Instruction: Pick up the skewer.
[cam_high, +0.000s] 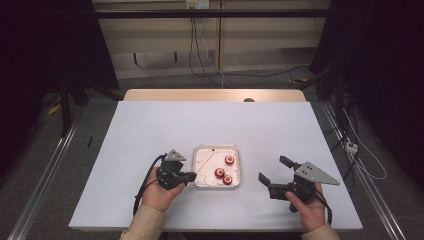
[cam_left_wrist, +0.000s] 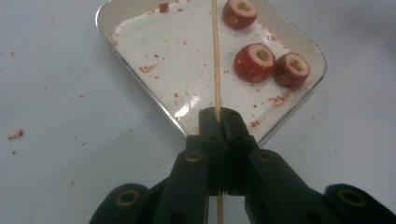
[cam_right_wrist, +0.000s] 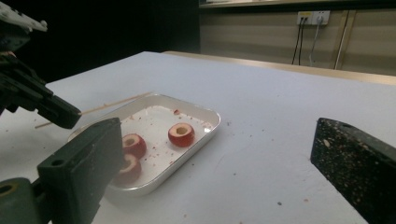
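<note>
A white table (cam_high: 150, 125) stands in a dim room, with a pale wall, hanging cables and a power socket (cam_right_wrist: 314, 17) behind it. Near the person's edge of the table sits a shallow white tray (cam_high: 236, 150), speckled with red crumbs. Three red cored fruit pieces lie in the tray: one (cam_high: 229, 159) toward its far right corner, and two (cam_high: 219, 173) (cam_high: 228, 179) close together nearer the person, just beside each other. The left gripper (cam_high: 191, 176) is held in the left hand (cam_high: 160, 192) just left of the tray, its jaws closed on a thin wooden skewer (cam_left_wrist: 215, 56). In the left gripper view the skewer runs out from between the closed jaws and over the tray floor, passing left of the fruit pieces without touching them; its rear end sticks out behind the jaws. The right gripper (cam_high: 273, 170), held in the right hand (cam_high: 310, 207), sits right of the tray and apart from it, jaws spread wide with nothing between them.
</note>
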